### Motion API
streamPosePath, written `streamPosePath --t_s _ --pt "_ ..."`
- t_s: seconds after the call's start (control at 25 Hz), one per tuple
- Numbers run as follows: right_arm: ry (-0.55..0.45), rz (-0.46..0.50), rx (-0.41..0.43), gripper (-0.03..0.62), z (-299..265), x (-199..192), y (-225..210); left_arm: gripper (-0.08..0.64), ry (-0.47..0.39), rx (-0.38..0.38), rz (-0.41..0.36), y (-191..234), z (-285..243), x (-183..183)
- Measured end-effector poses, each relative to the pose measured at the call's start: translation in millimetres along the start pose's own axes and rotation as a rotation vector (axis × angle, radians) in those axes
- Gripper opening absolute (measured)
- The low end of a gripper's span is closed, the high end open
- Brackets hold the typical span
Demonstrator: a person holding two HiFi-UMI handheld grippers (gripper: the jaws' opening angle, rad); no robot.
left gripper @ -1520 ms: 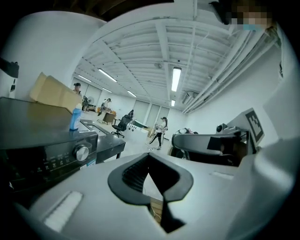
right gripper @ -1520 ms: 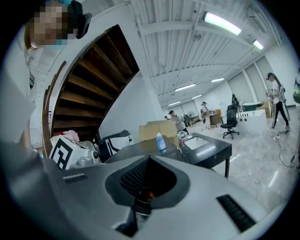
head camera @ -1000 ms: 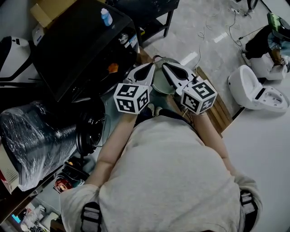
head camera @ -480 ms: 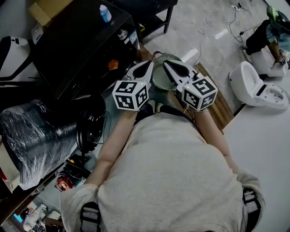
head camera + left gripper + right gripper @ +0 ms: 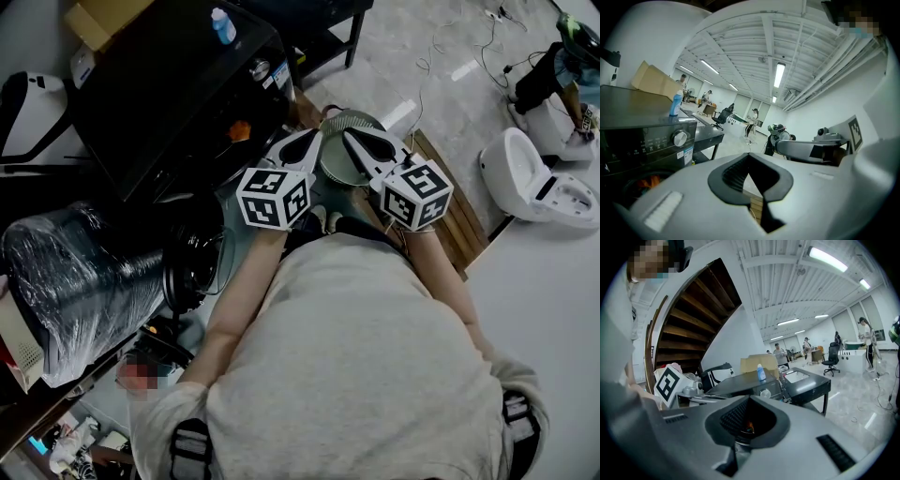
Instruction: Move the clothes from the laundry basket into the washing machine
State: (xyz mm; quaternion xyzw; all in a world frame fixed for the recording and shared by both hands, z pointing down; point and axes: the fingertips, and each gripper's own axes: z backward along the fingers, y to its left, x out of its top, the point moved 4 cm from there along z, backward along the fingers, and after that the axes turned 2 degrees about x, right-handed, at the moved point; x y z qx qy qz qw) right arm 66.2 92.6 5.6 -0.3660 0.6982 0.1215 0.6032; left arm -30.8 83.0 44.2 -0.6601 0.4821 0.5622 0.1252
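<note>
Held side by side ahead of the chest, tips nearly meeting: left gripper (image 5: 312, 143) and right gripper (image 5: 350, 139), each with jaws pressed together and nothing between them. Directly beneath the tips, a round grey ribbed laundry basket (image 5: 364, 120), contents not discernible. Just left of it, the black front-loading washing machine (image 5: 169, 94), with an orange scrap of cloth (image 5: 239, 131) showing at its drum opening and a blue plastic bottle (image 5: 222, 28) standing on top.
</note>
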Motion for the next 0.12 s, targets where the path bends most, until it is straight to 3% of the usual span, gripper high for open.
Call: streamPosePath --t_s 0.12 --pt "0.011 0.006 -0.006 0.008 1.8 -3.5 0.8 0.009 0.001 0.002 -0.001 -1.8 -0.2 -0.4"
